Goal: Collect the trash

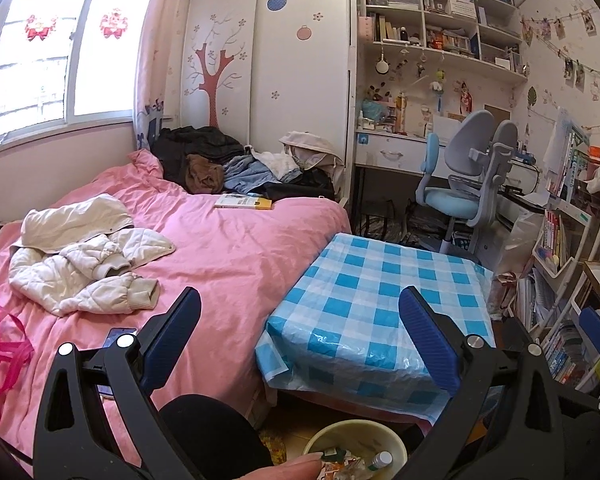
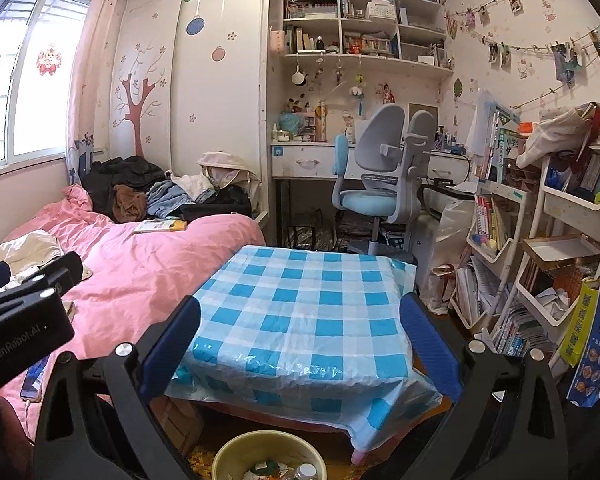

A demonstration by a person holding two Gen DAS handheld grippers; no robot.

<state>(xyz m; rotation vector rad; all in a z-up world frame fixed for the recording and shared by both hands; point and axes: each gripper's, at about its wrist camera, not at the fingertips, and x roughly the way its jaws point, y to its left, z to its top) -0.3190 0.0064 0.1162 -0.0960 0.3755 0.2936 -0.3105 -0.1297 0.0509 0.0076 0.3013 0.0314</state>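
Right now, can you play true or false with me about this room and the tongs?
1. Both tongs are open and hold nothing. True: left tongs and right tongs are spread wide.
2. The bin is empty. False: it holds a bottle and wrappers.
3. The table has a blue checked cover. True.
4. The book lies on the floor. False: it lies on the pink bed.
5. The chair is red. False: it is grey and light blue.
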